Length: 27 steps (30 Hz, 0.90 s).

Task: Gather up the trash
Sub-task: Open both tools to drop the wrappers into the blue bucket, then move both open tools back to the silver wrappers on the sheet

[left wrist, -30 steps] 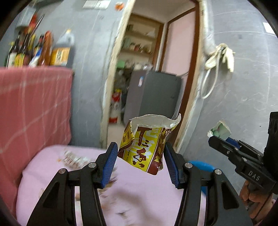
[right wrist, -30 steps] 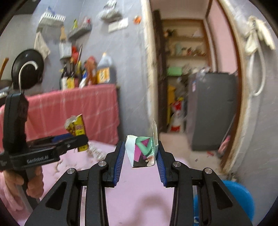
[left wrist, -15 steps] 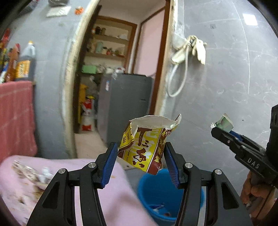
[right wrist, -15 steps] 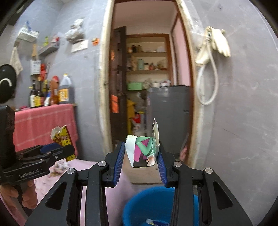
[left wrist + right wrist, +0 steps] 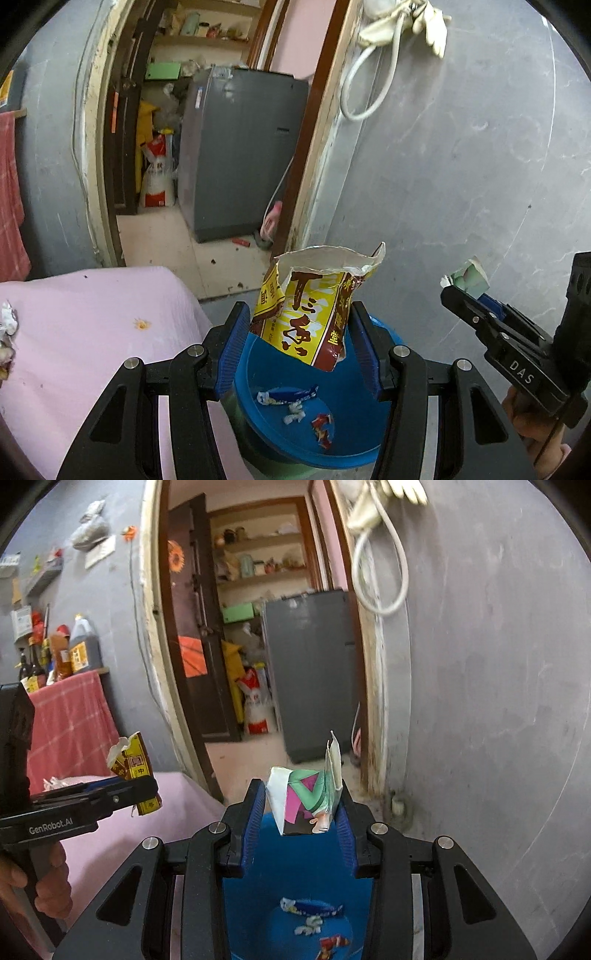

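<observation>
Left gripper (image 5: 299,338) clamps a torn yellow snack bag (image 5: 308,314), right gripper (image 5: 301,818) pinches a folded paper carton (image 5: 304,797), blue bin (image 5: 354,435) just below both.

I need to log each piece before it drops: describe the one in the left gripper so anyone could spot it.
Find the blue bin beside the pink-covered table. Above it, the left gripper clamps a torn-open snack bag: yellow and dark red, unlike the small green-and-pink carton.

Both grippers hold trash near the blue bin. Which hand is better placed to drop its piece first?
Probably the left. The left gripper holds the yellow wrapper over the blue bin. The right gripper with its folded carton seems nearer the rim.
</observation>
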Tool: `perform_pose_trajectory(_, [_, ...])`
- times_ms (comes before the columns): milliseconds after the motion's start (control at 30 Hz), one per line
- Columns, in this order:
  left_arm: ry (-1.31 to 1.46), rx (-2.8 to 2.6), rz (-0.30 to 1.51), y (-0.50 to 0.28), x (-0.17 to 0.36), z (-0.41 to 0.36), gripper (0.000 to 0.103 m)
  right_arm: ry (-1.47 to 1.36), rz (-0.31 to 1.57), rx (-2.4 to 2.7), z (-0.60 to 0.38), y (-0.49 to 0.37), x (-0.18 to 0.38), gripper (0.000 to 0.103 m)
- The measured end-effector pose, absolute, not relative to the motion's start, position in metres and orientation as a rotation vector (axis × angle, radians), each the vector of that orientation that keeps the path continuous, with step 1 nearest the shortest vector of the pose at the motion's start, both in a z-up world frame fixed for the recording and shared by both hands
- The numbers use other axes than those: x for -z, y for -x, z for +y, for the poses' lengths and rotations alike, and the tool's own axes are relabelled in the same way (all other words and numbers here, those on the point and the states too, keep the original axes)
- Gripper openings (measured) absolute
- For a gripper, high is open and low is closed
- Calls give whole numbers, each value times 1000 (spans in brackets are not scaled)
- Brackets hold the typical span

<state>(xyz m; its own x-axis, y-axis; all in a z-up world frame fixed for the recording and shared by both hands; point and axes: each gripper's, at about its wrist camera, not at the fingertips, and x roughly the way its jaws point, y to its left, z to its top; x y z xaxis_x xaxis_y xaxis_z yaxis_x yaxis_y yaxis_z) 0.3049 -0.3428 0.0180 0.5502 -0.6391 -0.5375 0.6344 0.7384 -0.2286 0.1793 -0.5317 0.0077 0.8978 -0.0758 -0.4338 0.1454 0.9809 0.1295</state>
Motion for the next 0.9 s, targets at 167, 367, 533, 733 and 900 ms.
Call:
perform_pose_trajectory(167, [-13,749,687,-310,-1,-355,49,-189,488,103,-538,-189,4,36])
perform_pose_trajectory(367, [23,776,760,-319,9,-353,50,-206,522,91,-538,-196,10,47])
perform_pose_trajectory(533, [32,796,790,-322,10,-352,51,-205,528,89,-538,-198,10,50])
perform_pose_trajectory(733, [71,806,797,-321,3,-341,55,-201,516,96,-535,-196,4,51])
perform_pose_trajectory(900, [106,790,754,-316,-14,-324,63,-186,469,104,-528,-187,-13,67])
